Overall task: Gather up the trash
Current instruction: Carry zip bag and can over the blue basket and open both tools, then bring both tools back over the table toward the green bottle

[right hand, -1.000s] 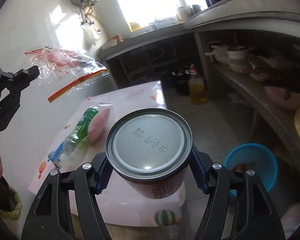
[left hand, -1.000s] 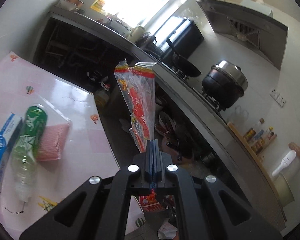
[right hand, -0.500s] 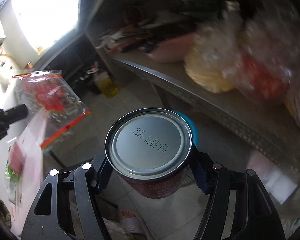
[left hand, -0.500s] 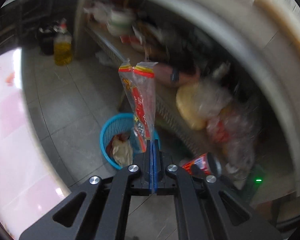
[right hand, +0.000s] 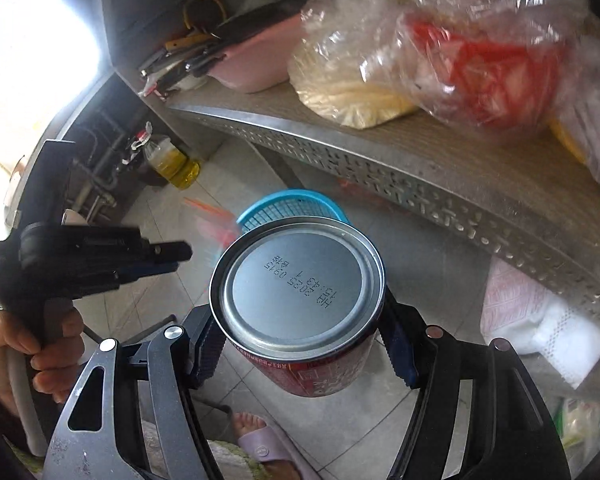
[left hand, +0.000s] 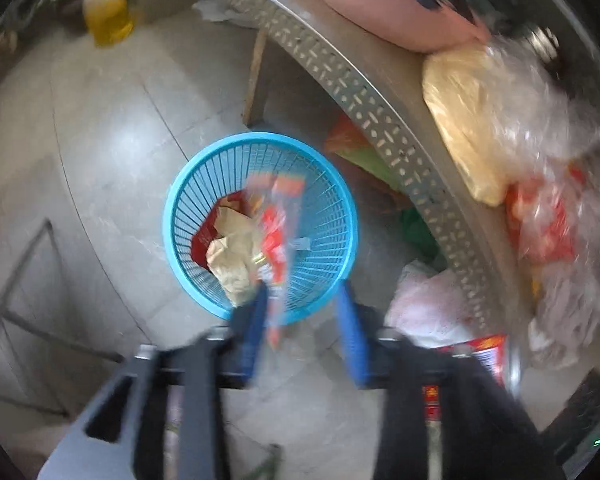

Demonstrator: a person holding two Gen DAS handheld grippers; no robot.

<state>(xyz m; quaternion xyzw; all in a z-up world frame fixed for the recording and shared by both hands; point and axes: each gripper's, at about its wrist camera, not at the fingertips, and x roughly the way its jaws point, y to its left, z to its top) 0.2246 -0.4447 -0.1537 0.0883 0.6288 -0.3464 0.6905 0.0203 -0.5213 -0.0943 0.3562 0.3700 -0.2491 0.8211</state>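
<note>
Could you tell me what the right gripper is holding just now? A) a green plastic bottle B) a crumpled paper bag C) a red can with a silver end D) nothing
C: the right gripper has its pads pressed on both sides of the red can, silver end toward the camera.

Basket (left hand: 340,216): bright blue, slatted. Wrapper (left hand: 276,236): red-orange on clear film. Can (right hand: 300,292): silver end with black printed code, red side. Shelf edge (left hand: 384,120): grey, perforated. Floor (left hand: 100,140): pale grey tiles.

Grey tiled floor (left hand: 100,152) bearing 1 blue mesh basket (left hand: 332,216) and 1 bottle of yellow oil (right hand: 172,160). Perforated metal shelf (right hand: 440,184) carrying 1 pink basin (right hand: 256,64) and clear plastic bags (right hand: 440,40).
</note>
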